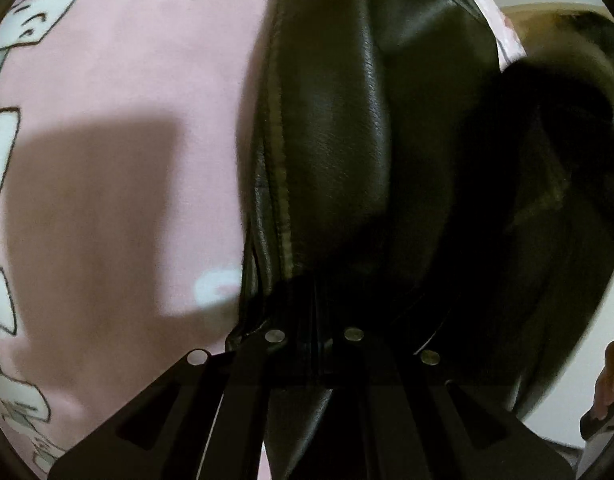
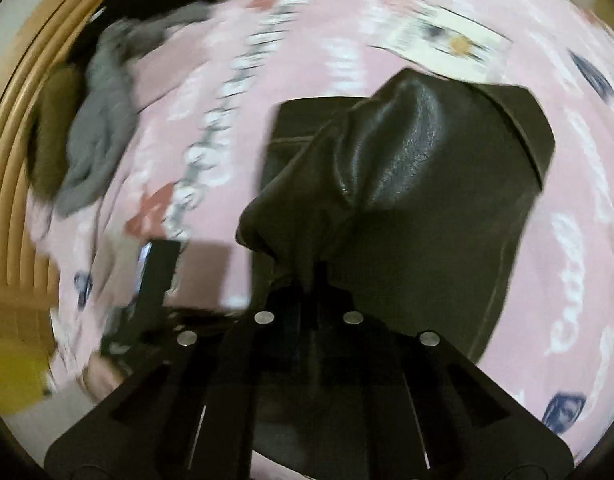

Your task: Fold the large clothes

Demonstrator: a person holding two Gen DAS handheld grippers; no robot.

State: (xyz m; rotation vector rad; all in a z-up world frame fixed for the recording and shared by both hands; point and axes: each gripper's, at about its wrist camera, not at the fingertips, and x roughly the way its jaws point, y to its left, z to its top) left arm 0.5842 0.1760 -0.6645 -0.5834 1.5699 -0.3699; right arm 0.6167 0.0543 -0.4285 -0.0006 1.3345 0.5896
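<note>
A black leather garment (image 1: 347, 152) hangs in front of my left gripper (image 1: 315, 304), which is shut on its edge and holds it above the pink bedspread (image 1: 139, 60). In the right wrist view the same black leather garment (image 2: 419, 184) is bunched and lifted, and my right gripper (image 2: 317, 276) is shut on a fold of it. Part of the garment still rests on the pink bedspread (image 2: 307, 40). The fingertips of both grippers are hidden in the leather.
A heap of grey and dark clothes (image 2: 103, 120) lies at the bed's far left by a wooden headboard (image 2: 11, 168). The other gripper's body (image 2: 155, 276) shows at the left. A patterned pillow (image 2: 443, 36) lies beyond the garment.
</note>
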